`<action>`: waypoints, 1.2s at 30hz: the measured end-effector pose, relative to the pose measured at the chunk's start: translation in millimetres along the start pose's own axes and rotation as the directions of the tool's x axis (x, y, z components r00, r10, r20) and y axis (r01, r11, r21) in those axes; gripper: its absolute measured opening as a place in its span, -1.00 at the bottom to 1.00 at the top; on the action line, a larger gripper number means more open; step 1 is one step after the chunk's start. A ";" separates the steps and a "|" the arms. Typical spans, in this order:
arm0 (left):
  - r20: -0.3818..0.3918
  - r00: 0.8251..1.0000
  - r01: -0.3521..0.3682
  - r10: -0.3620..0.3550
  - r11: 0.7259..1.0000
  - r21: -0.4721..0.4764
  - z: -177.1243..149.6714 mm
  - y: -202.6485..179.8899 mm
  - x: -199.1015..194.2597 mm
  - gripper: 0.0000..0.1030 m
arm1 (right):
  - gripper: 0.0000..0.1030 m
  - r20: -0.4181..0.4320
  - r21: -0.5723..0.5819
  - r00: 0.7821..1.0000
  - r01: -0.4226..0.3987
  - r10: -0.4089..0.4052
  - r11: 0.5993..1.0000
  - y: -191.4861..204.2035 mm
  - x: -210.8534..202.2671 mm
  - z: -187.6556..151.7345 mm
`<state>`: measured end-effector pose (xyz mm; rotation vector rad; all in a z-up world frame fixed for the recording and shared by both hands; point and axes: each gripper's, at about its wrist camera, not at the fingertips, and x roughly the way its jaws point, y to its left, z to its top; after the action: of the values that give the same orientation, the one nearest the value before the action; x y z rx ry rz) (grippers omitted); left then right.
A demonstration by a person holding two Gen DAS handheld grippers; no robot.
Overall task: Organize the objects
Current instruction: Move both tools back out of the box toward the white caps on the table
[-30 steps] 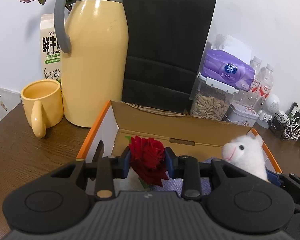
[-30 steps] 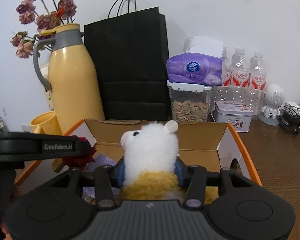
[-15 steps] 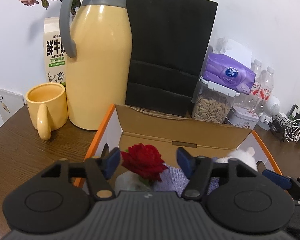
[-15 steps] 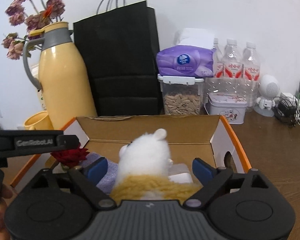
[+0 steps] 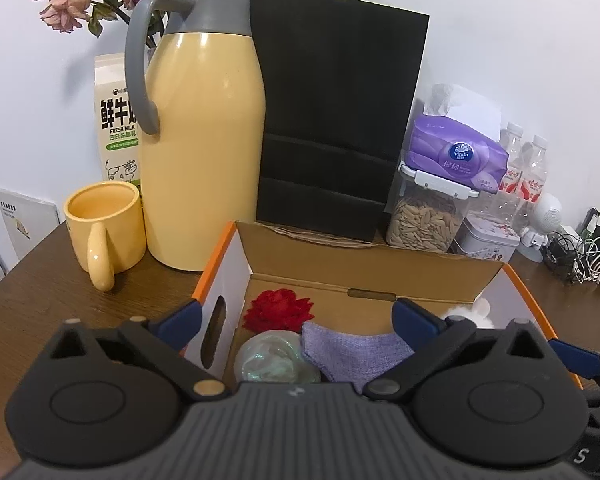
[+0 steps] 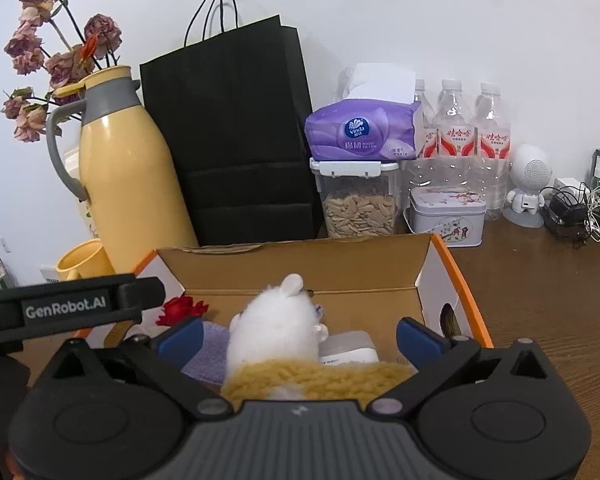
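An open cardboard box (image 5: 364,268) with orange edges stands on the brown table. A red rose (image 5: 278,311) lies inside it at the left, beside a purple cloth (image 5: 352,350) and a clear wrapped bundle (image 5: 276,362). My left gripper (image 5: 298,320) is wide open and empty above the box's near left side. In the right wrist view the white plush sheep (image 6: 278,330) with a yellow body sits in the box (image 6: 340,264) by a white packet (image 6: 350,348). My right gripper (image 6: 300,334) is wide open around the sheep without touching it.
Behind the box stand a yellow thermos (image 5: 204,152), a yellow mug (image 5: 106,232), a milk carton (image 5: 116,120), a black paper bag (image 5: 336,128), a seed jar (image 5: 424,216) under a purple tissue pack (image 5: 456,156), a tin (image 6: 446,216), water bottles (image 6: 460,136) and cables (image 6: 580,208) at the right.
Both grippers opened. The left one let go of the rose and the right one let go of the sheep; both objects now rest in the box, and the grippers have drawn back a little.
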<state>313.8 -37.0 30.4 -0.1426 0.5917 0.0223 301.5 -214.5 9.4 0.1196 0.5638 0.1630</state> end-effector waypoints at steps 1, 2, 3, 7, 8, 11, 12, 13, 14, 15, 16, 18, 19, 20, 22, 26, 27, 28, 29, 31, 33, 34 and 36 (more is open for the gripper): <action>0.001 1.000 0.001 -0.001 1.000 -0.002 0.3 0.5 -1.2 1.00 | 1.00 -0.001 -0.004 1.000 0.003 -0.003 1.000 0.6 -0.7 -0.1; 0.004 1.000 0.002 -0.002 1.000 -0.004 0.8 1.1 -2.7 1.00 | 1.00 -0.001 -0.008 1.000 0.006 -0.006 1.000 1.2 -1.8 -0.1; 0.007 1.000 0.001 -0.001 1.000 -0.005 1.2 1.7 -4.6 1.00 | 1.00 0.000 -0.011 1.000 0.009 -0.009 1.000 1.8 -3.2 -0.1; 0.023 1.000 0.008 -0.008 1.000 -0.001 2.8 3.3 -16.9 1.00 | 1.00 0.019 -0.026 1.000 0.005 -0.005 1.000 5.4 -14.0 1.2; 0.030 1.000 0.010 -0.010 1.000 0.001 2.9 4.1 -20.9 1.00 | 1.00 0.025 -0.032 1.000 0.002 -0.002 0.999 6.5 -17.6 1.3; 0.052 0.998 0.018 -0.018 1.000 0.004 2.3 6.8 -35.7 1.00 | 1.00 0.050 -0.049 0.999 0.001 0.001 0.999 10.2 -30.6 1.2; 0.058 0.998 0.019 -0.020 1.000 0.004 1.9 8.2 -40.3 1.00 | 1.00 0.059 -0.055 0.998 0.002 0.001 0.998 11.7 -35.7 0.6; 0.064 0.998 0.022 -0.022 1.000 0.007 1.0 9.5 -45.4 1.00 | 1.00 0.066 -0.061 0.998 0.002 0.002 0.998 12.5 -40.3 0.1; 0.069 0.997 0.024 -0.025 1.000 0.012 -0.2 10.5 -50.8 1.00 | 1.00 0.073 -0.067 0.997 0.002 0.003 0.998 13.5 -44.7 -0.6; 0.073 0.997 0.026 -0.027 1.000 0.017 -1.5 11.4 -55.8 1.00 | 1.00 0.078 -0.073 0.997 0.000 0.005 0.997 14.8 -49.1 -1.7; 0.078 0.996 0.029 -0.031 0.999 0.021 -3.3 12.6 -61.2 1.00 | 1.00 0.084 -0.080 0.996 -0.002 0.009 0.997 16.1 -54.1 -3.4; 0.089 0.995 0.035 -0.038 0.999 0.030 -8.1 15.0 -73.7 1.00 | 1.00 0.094 -0.092 0.995 -0.005 0.014 0.996 18.4 -63.4 -6.8; 0.098 0.994 0.038 -0.041 0.999 0.034 -11.8 17.3 -81.2 1.00 | 1.00 0.099 -0.099 0.995 -0.008 0.018 0.995 19.8 -69.2 -9.1; 0.107 0.993 0.044 -0.047 0.998 0.035 -15.9 20.3 -87.2 1.00 | 1.00 0.102 -0.106 0.995 -0.009 0.020 0.994 21.1 -74.1 -11.8; 0.114 0.992 0.050 -0.054 0.998 0.040 -25.0 27.2 -98.0 1.00 | 1.00 0.107 -0.115 0.994 -0.014 0.026 0.993 23.2 -86.1 -19.6; 0.106 0.993 0.048 -0.053 0.998 0.046 -40.9 43.5 -118.2 1.00 | 1.00 0.096 -0.141 0.995 -0.010 0.024 0.990 27.5 -106.9 -40.2; 0.105 0.993 0.042 -0.047 0.998 0.045 -44.2 47.4 -122.9 1.00 | 1.00 0.092 -0.150 0.995 -0.011 0.025 0.989 28.9 -112.5 -46.4; 0.102 0.994 0.038 -0.043 0.998 0.045 -48.1 52.2 -128.3 1.00 | 1.00 0.085 -0.157 0.996 -0.013 0.026 0.987 30.0 -118.7 -53.3; 0.097 0.994 0.035 -0.039 0.998 0.046 -51.6 55.7 -132.4 1.00 | 1.00 0.080 -0.161 0.996 -0.013 0.026 0.987 30.6 -123.9 -59.6; 0.092 0.995 0.029 -0.033 0.998 0.049 -59.9 63.1 -141.4 1.00 | 1.00 0.070 -0.167 0.997 -0.013 0.025 0.986 30.7 -133.7 -71.0; 0.088 0.996 0.021 -0.025 0.998 0.053 -68.2 69.6 -149.0 1.00 | 1.00 0.061 -0.170 0.998 -0.011 0.022 0.985 30.3 -143.1 -82.1; 0.084 0.996 0.016 -0.021 0.998 0.054 -73.5 73.5 -153.0 1.00 | 1.00 0.057 -0.171 0.998 -0.009 0.019 0.985 29.7 -147.7 -87.7; 0.073 0.997 0.016 -0.019 0.999 0.049 -82.2 80.2 -158.9 1.00 | 1.00 0.048 -0.172 0.999 -0.005 0.014 0.985 28.4 -155.3 -98.3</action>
<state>131.4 34.1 41.3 -0.0993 0.5168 -0.0037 115.7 -208.8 12.4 -0.0414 0.4977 0.2164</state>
